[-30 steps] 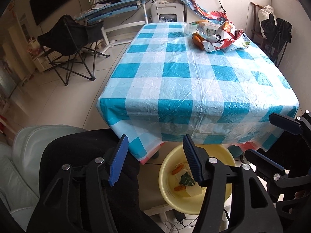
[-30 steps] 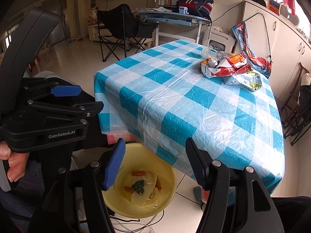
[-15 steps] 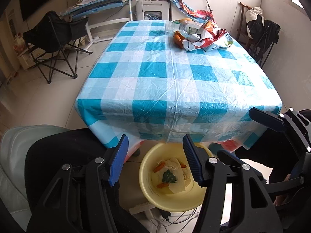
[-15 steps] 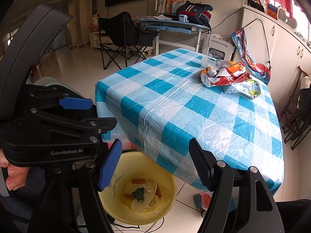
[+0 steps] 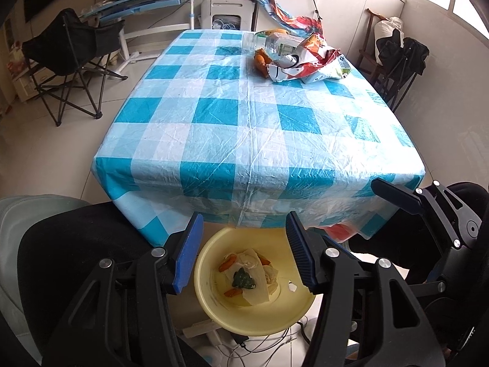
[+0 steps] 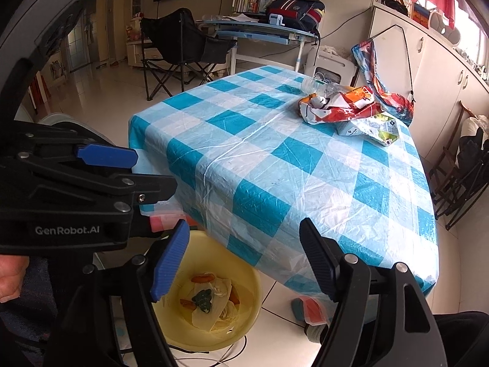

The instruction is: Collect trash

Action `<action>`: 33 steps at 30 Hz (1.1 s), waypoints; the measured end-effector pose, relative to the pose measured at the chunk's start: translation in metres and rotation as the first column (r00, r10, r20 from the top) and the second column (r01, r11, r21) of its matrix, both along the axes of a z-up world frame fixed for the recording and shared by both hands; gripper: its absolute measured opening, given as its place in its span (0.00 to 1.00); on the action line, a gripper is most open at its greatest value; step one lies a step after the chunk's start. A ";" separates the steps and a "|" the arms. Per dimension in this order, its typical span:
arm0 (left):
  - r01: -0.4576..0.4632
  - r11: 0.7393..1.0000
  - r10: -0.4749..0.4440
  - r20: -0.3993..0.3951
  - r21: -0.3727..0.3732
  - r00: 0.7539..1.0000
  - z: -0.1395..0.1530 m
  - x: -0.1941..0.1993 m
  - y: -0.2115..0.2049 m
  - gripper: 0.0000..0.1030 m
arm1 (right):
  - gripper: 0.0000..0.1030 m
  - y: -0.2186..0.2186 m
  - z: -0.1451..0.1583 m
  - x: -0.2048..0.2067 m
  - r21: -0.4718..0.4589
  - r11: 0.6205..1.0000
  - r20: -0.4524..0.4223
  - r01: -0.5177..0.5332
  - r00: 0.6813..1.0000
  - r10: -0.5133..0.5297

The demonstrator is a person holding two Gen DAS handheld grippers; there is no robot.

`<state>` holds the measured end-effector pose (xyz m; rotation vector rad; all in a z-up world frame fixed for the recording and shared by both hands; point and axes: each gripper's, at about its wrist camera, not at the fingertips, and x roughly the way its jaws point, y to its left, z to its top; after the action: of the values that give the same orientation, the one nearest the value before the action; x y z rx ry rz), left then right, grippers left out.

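A yellow basin (image 5: 214,315) (image 6: 247,305) sits on the floor under the table's near edge, holding paper, orange scraps and a green bit. At the far end of the blue-checked table (image 5: 244,128) (image 6: 275,165) lie crumpled snack bags (image 5: 308,61) (image 6: 345,107), a clear plastic bottle (image 5: 269,42) (image 6: 314,84) and an orange piece (image 5: 259,61). My left gripper (image 5: 244,253) (image 6: 122,168) hangs open above the basin, nothing between its fingers. My right gripper (image 6: 241,260) (image 5: 388,195) is also over the basin; its jaws are opening and hold nothing.
A black folding chair (image 5: 70,49) (image 6: 183,46) and a blue desk (image 5: 146,0) (image 6: 259,29) stand beyond the table. White cupboards (image 6: 443,70) and dark chairs (image 5: 397,58) line the right wall. Cables (image 5: 259,345) lie on the floor by the basin. A hand (image 6: 12,278) shows at left.
The left view has tipped downward, so the basin sits more fully between its fingers. The right gripper's jaws have spread wider. Both hands have stayed in about the same place.
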<state>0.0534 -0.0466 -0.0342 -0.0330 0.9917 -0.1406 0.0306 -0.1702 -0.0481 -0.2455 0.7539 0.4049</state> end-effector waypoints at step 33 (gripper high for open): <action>-0.072 0.994 0.076 0.057 -0.083 0.995 0.015 0.264 -0.018 0.53 | 0.70 -0.060 0.023 0.098 0.201 0.967 -0.094 0.159 0.985 -0.142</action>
<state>0.3172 -0.0643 -0.0196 -0.1387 0.9235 -0.1131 0.1281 -0.2304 -0.0246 0.0253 0.7959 0.3476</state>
